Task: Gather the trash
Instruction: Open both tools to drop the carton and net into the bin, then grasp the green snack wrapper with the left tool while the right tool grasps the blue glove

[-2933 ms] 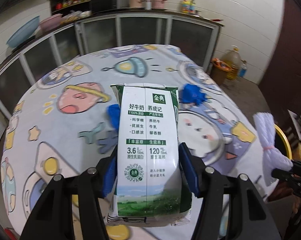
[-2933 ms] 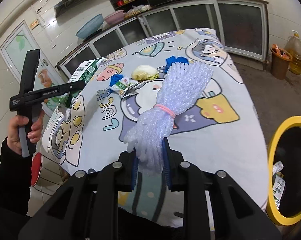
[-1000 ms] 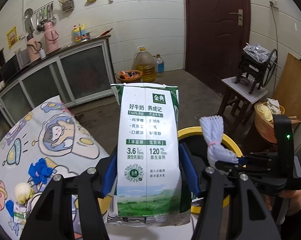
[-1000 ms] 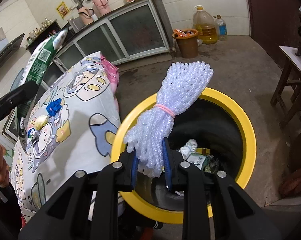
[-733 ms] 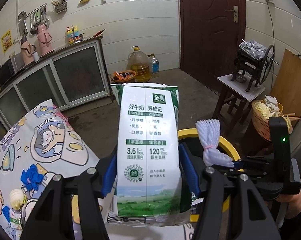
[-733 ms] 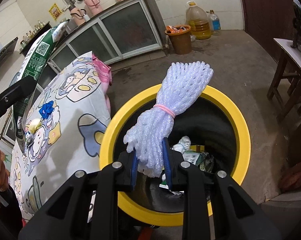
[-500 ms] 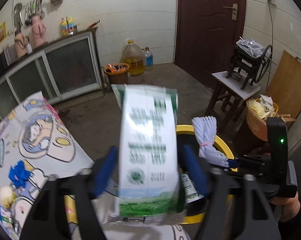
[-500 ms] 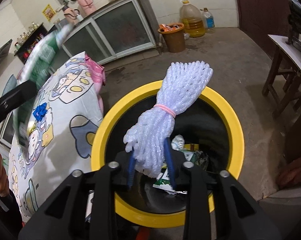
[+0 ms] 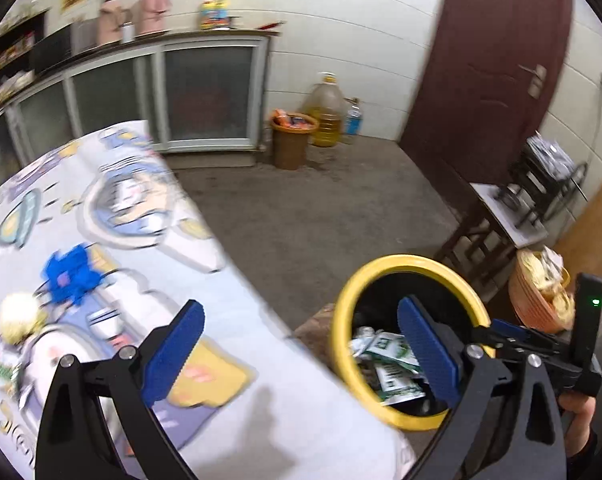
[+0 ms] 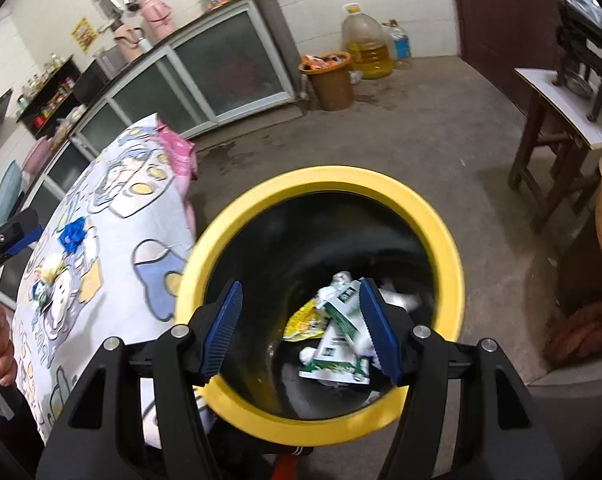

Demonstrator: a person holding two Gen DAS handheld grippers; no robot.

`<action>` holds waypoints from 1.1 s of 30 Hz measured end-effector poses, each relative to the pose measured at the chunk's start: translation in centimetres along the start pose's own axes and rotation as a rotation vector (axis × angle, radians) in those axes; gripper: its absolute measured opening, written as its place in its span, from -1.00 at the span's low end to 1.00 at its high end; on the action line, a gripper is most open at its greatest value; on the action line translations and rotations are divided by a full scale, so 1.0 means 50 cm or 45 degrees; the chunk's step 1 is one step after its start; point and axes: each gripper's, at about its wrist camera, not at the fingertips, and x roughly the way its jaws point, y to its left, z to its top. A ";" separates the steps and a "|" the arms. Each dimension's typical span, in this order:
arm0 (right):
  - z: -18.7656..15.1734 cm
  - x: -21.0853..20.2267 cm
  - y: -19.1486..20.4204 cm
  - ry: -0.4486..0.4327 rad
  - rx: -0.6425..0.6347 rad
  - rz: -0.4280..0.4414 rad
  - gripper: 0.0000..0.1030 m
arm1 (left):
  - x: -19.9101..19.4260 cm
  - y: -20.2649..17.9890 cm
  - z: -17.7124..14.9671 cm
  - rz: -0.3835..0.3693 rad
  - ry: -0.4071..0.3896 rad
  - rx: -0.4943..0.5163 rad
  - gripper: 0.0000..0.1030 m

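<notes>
Tablecloth [image 9: 113, 240] with cartoon prints fills the left, a blue scrap [image 9: 71, 272] and a pale crumpled ball [image 9: 19, 316] lying on it. Left gripper [image 9: 301, 344] hangs over the table edge, jaws opening with nothing between them. Right gripper [image 10: 301, 326] is over the yellow-rimmed bin [image 10: 261, 208], jaws opening and bare; the milk carton [image 10: 335, 346] lies inside the bin.

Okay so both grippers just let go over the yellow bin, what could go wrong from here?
The left gripper, jaws opening and empty, sits partly over the tablecloth, and could snag it. The blue scrap and pale ball on the table could be missed. The right gripper, opening, hangs low over the bin rim and might knock it.
</notes>
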 end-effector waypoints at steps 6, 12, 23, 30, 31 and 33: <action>0.007 -0.002 0.082 -0.015 -0.108 0.059 0.15 | -0.076 0.158 -0.046 0.179 -0.027 -0.096 0.82; 0.011 0.017 0.227 -0.007 -0.283 0.168 0.16 | -0.185 0.339 -0.126 0.430 -0.067 -0.188 0.84; 0.005 0.086 0.469 0.054 -0.538 0.311 0.16 | -0.261 0.510 -0.273 0.505 -0.016 -0.386 0.84; 0.013 0.132 0.591 0.074 -0.660 0.373 0.19 | -0.224 0.517 -0.262 0.391 -0.018 -0.502 0.84; 0.014 0.139 0.603 0.074 -0.673 0.381 0.22 | -0.218 0.517 -0.258 0.389 -0.017 -0.508 0.84; 0.023 0.157 0.635 0.077 -0.709 0.405 0.24 | -0.200 0.527 -0.250 0.383 -0.004 -0.534 0.84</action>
